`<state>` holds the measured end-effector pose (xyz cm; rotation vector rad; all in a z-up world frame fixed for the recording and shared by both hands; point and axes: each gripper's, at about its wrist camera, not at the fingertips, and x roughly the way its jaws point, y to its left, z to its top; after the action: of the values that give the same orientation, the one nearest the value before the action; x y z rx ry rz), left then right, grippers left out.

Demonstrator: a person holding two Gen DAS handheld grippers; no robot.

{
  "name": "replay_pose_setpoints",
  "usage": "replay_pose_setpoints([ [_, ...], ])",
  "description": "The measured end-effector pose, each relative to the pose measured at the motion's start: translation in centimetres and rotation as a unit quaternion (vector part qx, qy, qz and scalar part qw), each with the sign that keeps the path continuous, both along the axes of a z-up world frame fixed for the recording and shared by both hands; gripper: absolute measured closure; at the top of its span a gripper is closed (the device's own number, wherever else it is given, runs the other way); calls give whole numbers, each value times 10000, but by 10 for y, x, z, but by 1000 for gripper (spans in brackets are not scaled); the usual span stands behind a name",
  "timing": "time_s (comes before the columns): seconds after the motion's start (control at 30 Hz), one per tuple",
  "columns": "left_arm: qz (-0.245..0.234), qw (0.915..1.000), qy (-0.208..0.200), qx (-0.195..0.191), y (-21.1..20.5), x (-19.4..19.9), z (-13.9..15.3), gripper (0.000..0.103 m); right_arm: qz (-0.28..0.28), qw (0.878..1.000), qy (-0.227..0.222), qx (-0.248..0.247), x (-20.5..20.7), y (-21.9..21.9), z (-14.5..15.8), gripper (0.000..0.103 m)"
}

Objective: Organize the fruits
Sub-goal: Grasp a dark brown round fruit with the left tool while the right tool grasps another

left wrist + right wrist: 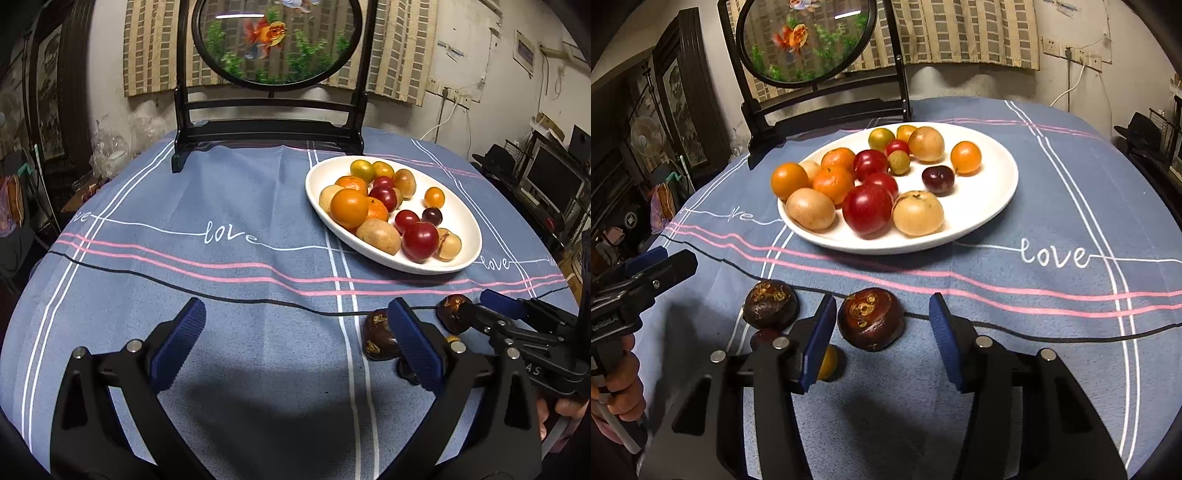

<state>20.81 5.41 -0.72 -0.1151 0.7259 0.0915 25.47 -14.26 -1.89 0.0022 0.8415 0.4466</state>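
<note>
We see our right gripper (882, 332) held low over the tabletop (1052, 206) with its jaws spread wide; a dark brown water chestnut (870, 318) sits on the cloth between them, nearer the left jaw and not pinched by either. A second water chestnut (771, 304) lies just outside the left jaw, and a small yellow fruit (827, 363) peeks out from behind that same jaw's blue pad. A dark reddish fruit shows just below the second chestnut, mostly hidden.

Our left gripper (295, 343) also has its jaws wide apart, with only bare blue cloth between them. Just outside its right jaw, the second chestnut (378, 334) rests partly behind the pad.

Ahead of both pairs of jaws stands the white oval plate (993, 192), holding mandarins (833, 183), red plums (867, 209), tan round fruits (918, 213), one dark purple plum (937, 179) and small orange and greenish fruits.

The blue tablecloth (229, 295) carries pink, white and black stripes and the word "love" (1054, 255) in white script, ahead and to the right of the right jaws; the same word (229, 234) lies ahead of the left jaws. Beyond the plate stands a round goldfish panel (277, 40) in a black stand. Small lettering on the gripper bodies is too blurred to read.
</note>
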Motion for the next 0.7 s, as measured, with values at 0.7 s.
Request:
replay_pose_setpoints([
  [0.7, 68, 9993, 35, 362, -7, 1, -4, 3, 87, 9994, 265, -224, 7, 11, -13, 59],
])
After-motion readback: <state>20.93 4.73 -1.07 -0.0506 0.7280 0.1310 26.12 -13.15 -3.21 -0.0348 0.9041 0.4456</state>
